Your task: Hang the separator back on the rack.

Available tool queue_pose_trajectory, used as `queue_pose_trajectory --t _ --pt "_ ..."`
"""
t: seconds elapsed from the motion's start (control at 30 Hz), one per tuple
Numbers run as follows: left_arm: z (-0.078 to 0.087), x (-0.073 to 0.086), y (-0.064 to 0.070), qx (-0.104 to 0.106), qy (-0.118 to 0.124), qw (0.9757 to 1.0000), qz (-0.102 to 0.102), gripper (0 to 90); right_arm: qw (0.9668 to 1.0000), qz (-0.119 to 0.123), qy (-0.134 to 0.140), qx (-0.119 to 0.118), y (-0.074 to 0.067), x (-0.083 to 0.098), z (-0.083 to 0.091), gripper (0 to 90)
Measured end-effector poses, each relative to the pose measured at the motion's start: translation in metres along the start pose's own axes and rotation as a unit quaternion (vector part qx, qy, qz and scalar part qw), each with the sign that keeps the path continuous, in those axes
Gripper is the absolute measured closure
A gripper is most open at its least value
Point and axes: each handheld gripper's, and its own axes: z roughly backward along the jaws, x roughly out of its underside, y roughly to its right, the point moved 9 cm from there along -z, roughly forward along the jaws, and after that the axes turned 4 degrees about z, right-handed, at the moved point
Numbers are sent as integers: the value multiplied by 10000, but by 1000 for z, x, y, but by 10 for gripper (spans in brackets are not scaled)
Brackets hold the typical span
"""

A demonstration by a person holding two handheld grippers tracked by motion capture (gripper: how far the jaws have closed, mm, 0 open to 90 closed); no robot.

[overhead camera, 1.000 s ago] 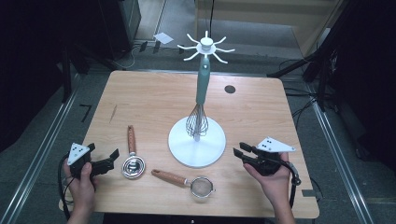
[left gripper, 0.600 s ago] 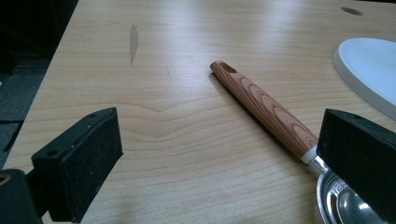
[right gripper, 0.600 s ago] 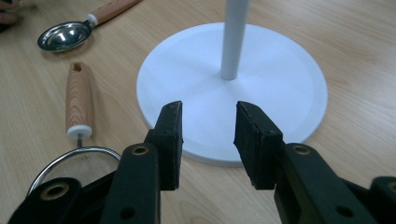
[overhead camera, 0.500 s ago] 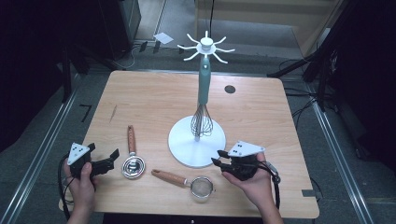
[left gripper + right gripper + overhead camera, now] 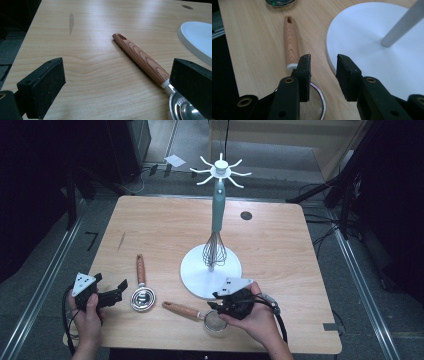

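A white stand (image 5: 200, 275) with a teal pole (image 5: 217, 210) and hooks on top stands mid-table, a wire whisk (image 5: 214, 251) hanging against it. A wooden-handled steel scoop (image 5: 141, 287) lies at front left; its handle (image 5: 140, 57) runs between the wide-open jaws of my left gripper (image 5: 111, 283) (image 5: 117, 66), which rests just left of it. A wooden-handled mesh strainer (image 5: 186, 310) lies at front centre. My right gripper (image 5: 218, 305) (image 5: 323, 58) hovers over the strainer's mesh (image 5: 313, 110), jaws narrowly open with nothing between them, the strainer's handle (image 5: 291, 42) just left of its left jaw.
The stand's round white base (image 5: 372, 50) lies immediately right of my right gripper. A small dark hole (image 5: 245, 215) marks the far right of the tabletop. The table's front edge (image 5: 165, 347) is close below both hands. Cables trail on the floor around the table.
My right gripper has moved left and toward the front edge, from near the table's right side to over the strainer's bowl. The left gripper has stayed put.
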Motion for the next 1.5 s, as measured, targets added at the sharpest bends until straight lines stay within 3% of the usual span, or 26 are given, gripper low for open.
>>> queue_pose_trajectory --t 0.33,0.63,0.73,0.9,0.93,0.97,1.03,1.07,1.1,1.13,1.17,1.2,1.23,1.27,1.33,1.5 --pt "0 0 0 -5 -21 10000 -21 4 9973 -18 -661 -334 -15 -10 -24 666" --pt "0 0 0 -6 -20 10000 -20 4 9892 75 -1257 -755 -28 -8 -38 647" --pt "0 0 0 -3 -21 10000 -20 4 9862 111 -1503 -682 -29 -5 -42 644" --pt "0 0 0 -21 -33 10000 -33 4 9824 25 -1693 -795 -34 -2 -48 638" --pt "0 0 0 -22 -36 10000 -35 4 9839 186 -1565 -844 -31 -4 -53 638" --pt "0 0 0 -22 -31 10000 -29 4 9812 -79 -1748 -814 -34 -2 -51 638" --pt "0 0 0 -13 -26 10000 -25 5 9802 -91 -1802 -819 -35 -2 -55 639" --pt "0 0 0 -6 -24 10000 -29 4 9819 151 -1684 -858 -33 -4 -59 640" --pt "0 0 0 4 -14 10000 -20 4 9810 21 -1761 -810 -34 -3 -59 641" --pt "0 0 0 5 -19 10000 -17 4 9782 -114 -1947 -714 -36 0 -58 640" --pt "0 0 0 2 -20 10000 -14 4 9772 -100 -2002 -698 -36 1 -59 643" --pt "0 0 0 1 -23 10000 -16 4 9800 173 -1842 -734 -32 0 -63 643" --pt "0 0 0 3 -21 10000 -20 4 9794 158 -1865 -755 -34 1 -64 647" --pt "0 0 0 6 -19 10000 -17 4 9754 -89 -2085 -708 -37 4 -62 652" --pt "0 0 0 2 -17 10000 -17 4 9743 -39 -2138 -713 -38 7 -64 686" --pt "0 0 0 3 -28 10000 -34 4 9755 78 -2108 -627 -39 9 -63 718"
